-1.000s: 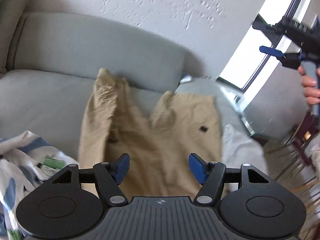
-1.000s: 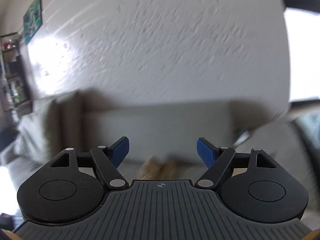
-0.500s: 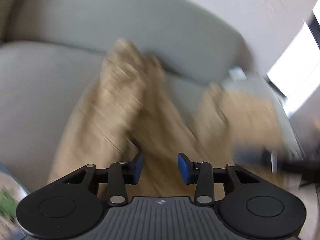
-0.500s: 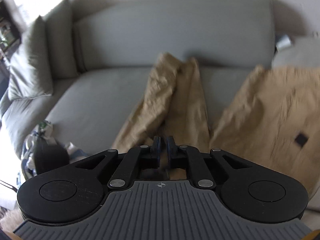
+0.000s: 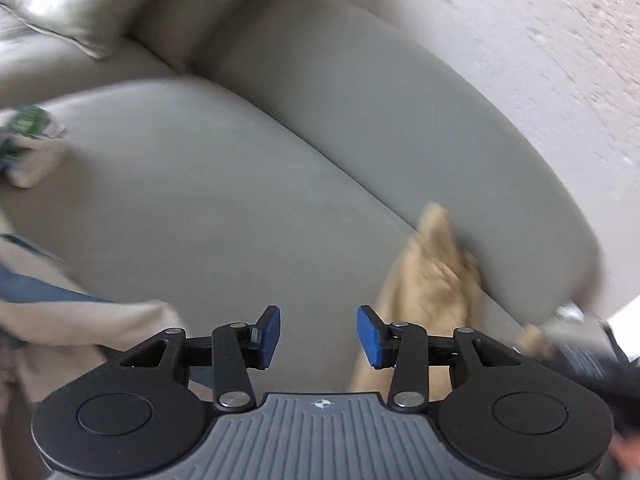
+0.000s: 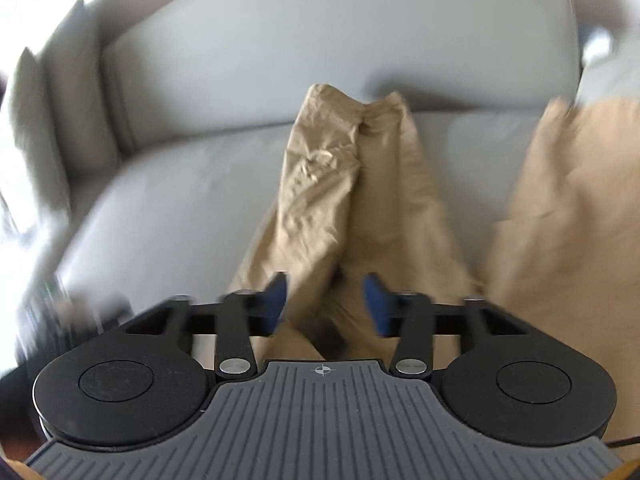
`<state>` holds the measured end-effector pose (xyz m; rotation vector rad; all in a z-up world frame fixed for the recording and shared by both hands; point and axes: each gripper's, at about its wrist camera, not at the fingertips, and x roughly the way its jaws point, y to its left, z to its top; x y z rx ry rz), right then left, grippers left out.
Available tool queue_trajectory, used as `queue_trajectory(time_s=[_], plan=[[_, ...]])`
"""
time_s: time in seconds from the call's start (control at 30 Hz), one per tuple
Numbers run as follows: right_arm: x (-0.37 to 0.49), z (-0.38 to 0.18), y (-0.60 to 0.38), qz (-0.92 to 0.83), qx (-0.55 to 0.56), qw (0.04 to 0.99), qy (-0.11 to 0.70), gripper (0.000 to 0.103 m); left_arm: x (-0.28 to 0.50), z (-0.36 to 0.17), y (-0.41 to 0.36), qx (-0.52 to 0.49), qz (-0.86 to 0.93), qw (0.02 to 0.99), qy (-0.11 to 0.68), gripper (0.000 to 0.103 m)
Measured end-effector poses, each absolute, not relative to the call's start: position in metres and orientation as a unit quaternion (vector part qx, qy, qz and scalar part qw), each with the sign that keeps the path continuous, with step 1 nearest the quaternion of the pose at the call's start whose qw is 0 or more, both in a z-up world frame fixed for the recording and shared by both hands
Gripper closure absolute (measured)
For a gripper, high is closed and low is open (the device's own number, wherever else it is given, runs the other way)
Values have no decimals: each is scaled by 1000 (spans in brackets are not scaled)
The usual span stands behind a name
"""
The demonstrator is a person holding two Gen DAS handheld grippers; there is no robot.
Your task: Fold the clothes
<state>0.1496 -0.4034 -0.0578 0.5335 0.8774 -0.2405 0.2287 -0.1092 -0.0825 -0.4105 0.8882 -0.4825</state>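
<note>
Khaki trousers [image 6: 328,184] rumpled on grey sofa [image 6: 168,184], patterned garment [image 5: 24,140] well apart

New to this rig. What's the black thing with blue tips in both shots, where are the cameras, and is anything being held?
There is no robot arm here. A person carries one handheld two-finger gripper in each hand, and each has a fisheye camera looking forward along its fingers. The black body and blue pads at the bottom of each picture are that gripper itself.

In the left wrist view, the left gripper is open over the bare seat of a grey sofa, with nothing between its pads. A printed cloth lies at the left edge.

In the right wrist view, the right gripper is also open. The tan trousers lie spread on the sofa, and some of their fabric sits between the pads, not pinched. So nothing is held.
</note>
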Motion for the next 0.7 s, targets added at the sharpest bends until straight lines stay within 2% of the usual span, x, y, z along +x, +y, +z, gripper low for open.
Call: queue_trajectory(time_s=[0.07, 0.17, 0.2, 0.27, 0.3, 0.33, 0.43, 0.5, 0.53, 0.57, 0.63, 0.7], plan=[[173, -79, -419, -120, 323, 839, 421, 49, 230, -81, -107, -200, -264, 835, 440, 63], [191, -103, -429, -149, 360, 824, 412, 50, 228, -73, -98, -203, -276, 830, 440, 58], [196, -108, -430, -158, 356, 827, 405, 54, 228, -69, -92, -210, -276, 831, 435, 56], [204, -111, -427, -172, 333, 839, 394, 68, 224, -58, -82, -231, -280, 832, 421, 55], [210, -108, -423, -176, 319, 846, 390, 97, 221, -56, -75, -241, -281, 833, 411, 53], [216, -105, -418, -180, 304, 852, 386, 102, 216, -52, -68, -250, -282, 836, 399, 53], [243, -72, -373, -135, 192, 905, 354, 103, 202, -42, -50, -273, -274, 852, 354, 53], [264, -59, -337, -67, 170, 917, 355, 103, 197, -39, -42, -286, -258, 863, 328, 53], [274, -59, -322, -40, 168, 913, 369, 100, 195, -38, -37, -291, -250, 867, 318, 53], [284, -59, -308, -15, 168, 908, 384, 92, 193, -38, -32, -297, -242, 869, 313, 53], [285, -58, -304, -10, 199, 900, 388, 48, 194, -40, -26, -308, -234, 866, 317, 53], [285, -57, -302, -8, 231, 891, 391, 46, 194, -43, -23, -311, -229, 862, 329, 53]])
